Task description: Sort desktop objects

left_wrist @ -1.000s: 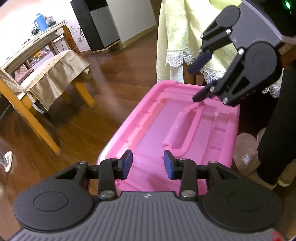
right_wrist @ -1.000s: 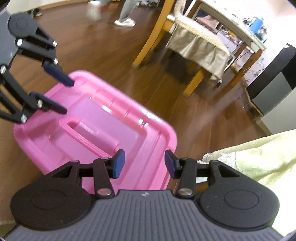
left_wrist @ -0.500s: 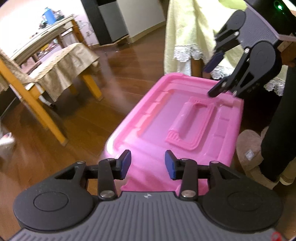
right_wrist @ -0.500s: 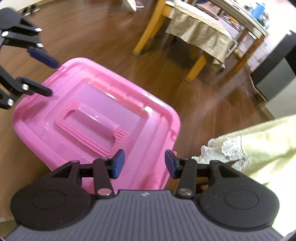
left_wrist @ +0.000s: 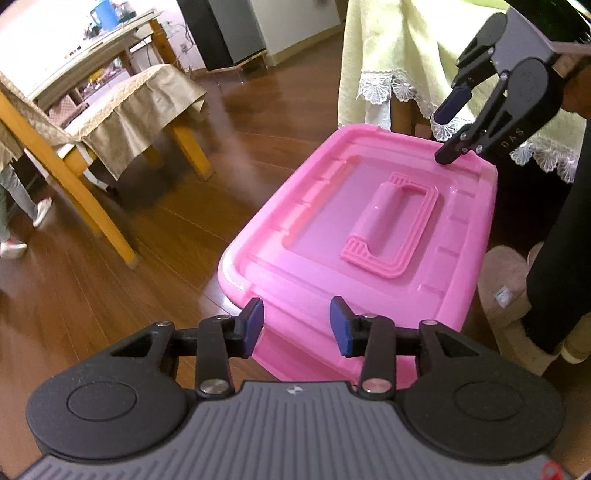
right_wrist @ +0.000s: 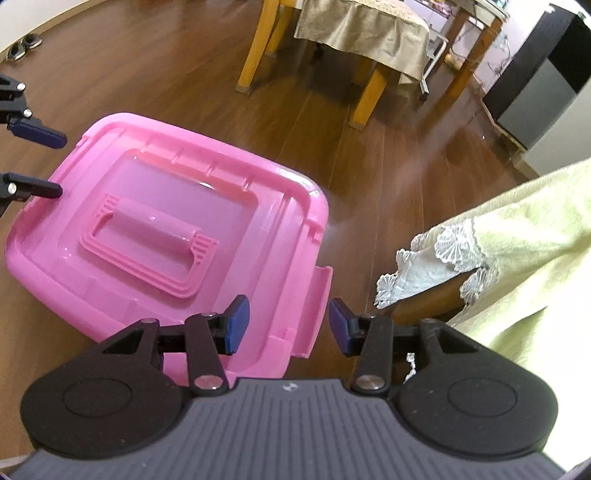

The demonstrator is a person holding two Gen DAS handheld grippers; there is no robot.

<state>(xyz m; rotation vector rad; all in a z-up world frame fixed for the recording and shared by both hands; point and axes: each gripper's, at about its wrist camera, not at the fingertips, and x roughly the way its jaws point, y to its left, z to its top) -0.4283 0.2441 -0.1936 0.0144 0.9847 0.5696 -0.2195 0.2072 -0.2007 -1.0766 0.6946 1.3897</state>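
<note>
The pink lidded storage box (left_wrist: pixel 369 236) sits on the wooden floor beside the cloth-draped bench (right_wrist: pixel 524 251), and over the last second you have drawn both tongs back, so its whole lid with the flat handle (left_wrist: pixel 393 225) now shows. Your left tongs (left_wrist: pixel 296 325) hang over its near edge and your right tongs (right_wrist: pixel 286 325) over the side latch (right_wrist: pixel 317 306), both apart and empty; whether the box awaits filling or is already packed, the shut lid hides.

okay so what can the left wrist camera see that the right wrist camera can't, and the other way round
Only the left wrist view: the blue kettle on the far table, a plush slipper, and a walking person's shoe.
Only the right wrist view: the box's side latch and a pair of shoes by the wall.
Both: the pink storage box with its lid on, both open grippers, the yellow-green tablecloth, the covered chair.
</note>
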